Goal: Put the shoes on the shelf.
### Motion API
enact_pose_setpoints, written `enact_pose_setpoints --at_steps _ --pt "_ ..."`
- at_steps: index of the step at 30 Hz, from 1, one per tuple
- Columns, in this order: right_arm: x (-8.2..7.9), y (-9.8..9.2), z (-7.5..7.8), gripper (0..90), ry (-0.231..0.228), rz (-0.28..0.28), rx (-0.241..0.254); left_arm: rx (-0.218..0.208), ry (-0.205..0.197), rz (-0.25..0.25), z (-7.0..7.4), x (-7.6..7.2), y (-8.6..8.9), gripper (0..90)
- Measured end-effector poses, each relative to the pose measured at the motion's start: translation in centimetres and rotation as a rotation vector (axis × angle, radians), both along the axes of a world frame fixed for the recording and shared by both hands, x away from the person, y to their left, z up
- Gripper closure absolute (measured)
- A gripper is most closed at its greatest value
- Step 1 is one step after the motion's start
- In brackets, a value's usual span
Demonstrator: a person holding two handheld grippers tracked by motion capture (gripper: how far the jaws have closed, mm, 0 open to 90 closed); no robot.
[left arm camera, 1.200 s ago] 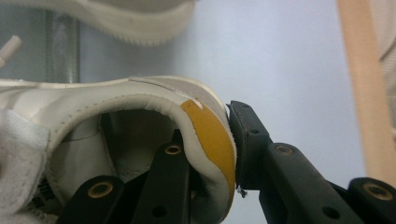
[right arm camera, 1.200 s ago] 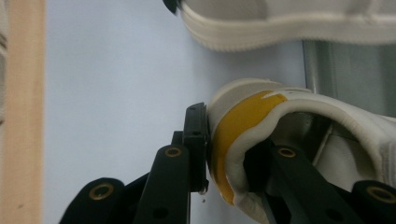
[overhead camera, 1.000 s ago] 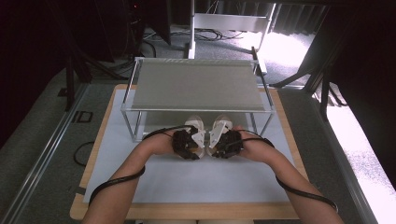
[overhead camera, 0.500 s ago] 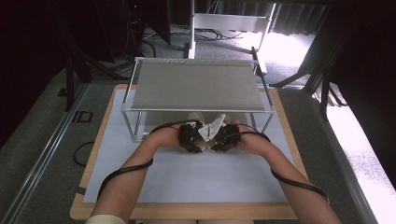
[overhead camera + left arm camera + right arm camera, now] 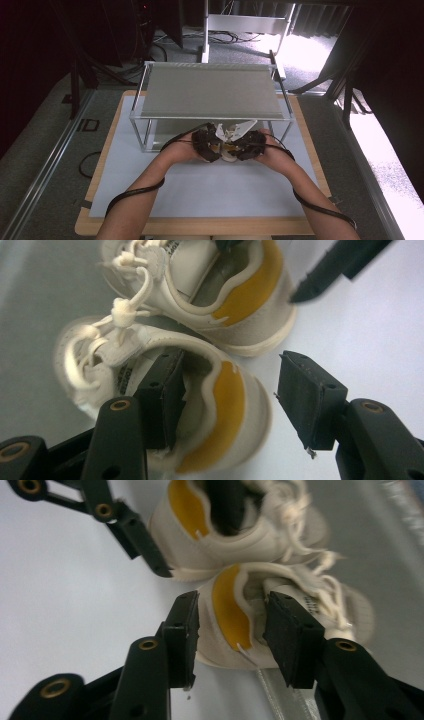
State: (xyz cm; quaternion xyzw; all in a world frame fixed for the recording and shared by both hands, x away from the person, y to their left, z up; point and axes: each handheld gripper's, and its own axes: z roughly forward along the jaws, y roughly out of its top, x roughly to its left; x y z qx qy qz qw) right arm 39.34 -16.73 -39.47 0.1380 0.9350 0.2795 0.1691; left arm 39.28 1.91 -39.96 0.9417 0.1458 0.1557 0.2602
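Observation:
Two white sneakers with yellow heel linings lie side by side on the white mat, at the front edge of the metal rack. My left gripper straddles the near sneaker's heel. One pad is inside the shoe and the other stands clear outside it. Its jaws have just been opening. My right gripper straddles the other sneaker's heel the same way. Its jaws have also just been opening, with a gap at the inner pad.
A metal-framed rack with a grey top shelf stands just behind the sneakers, with low space beneath it. The white mat covers a wooden board. Cables trail back along both forearms. Dark floor and stands surround the table.
Both grippers' jaws have opened off the sneaker heels. The hands edged slightly toward the rack and closer together. The sneakers sit a little further under the shelf's front edge.

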Motion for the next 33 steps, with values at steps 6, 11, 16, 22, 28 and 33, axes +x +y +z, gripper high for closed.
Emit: enact_pose_setpoints --at_steps 6,11,16,22,28,33 --pt "-2.5 -0.5 0.1 60.7 -0.033 -0.094 0.117 -0.033 -0.042 0.046 1.7 -2.0 1.1 44.0" --pt "-3.4 -1.0 -0.8 56.4 -0.020 -0.197 0.154 -0.013 -0.034 0.101 1.8 -3.3 2.4 44.0" --pt "-3.3 -1.8 -2.0 50.8 0.021 -0.298 0.156 -0.034 -0.009 0.160 0.9 -3.5 3.9 43.9" --pt "-2.7 -2.0 -3.0 46.1 0.082 -0.374 0.185 -0.037 0.033 0.186 -1.1 -2.8 3.6 43.9" --pt "-2.2 -1.1 -3.4 45.3 0.075 -0.412 0.187 -0.054 0.037 0.192 -2.0 -2.2 2.4 44.5" --pt "-1.8 -1.0 -3.7 43.8 0.079 -0.440 0.205 -0.047 0.009 0.206 -2.1 -1.8 1.9 44.6"
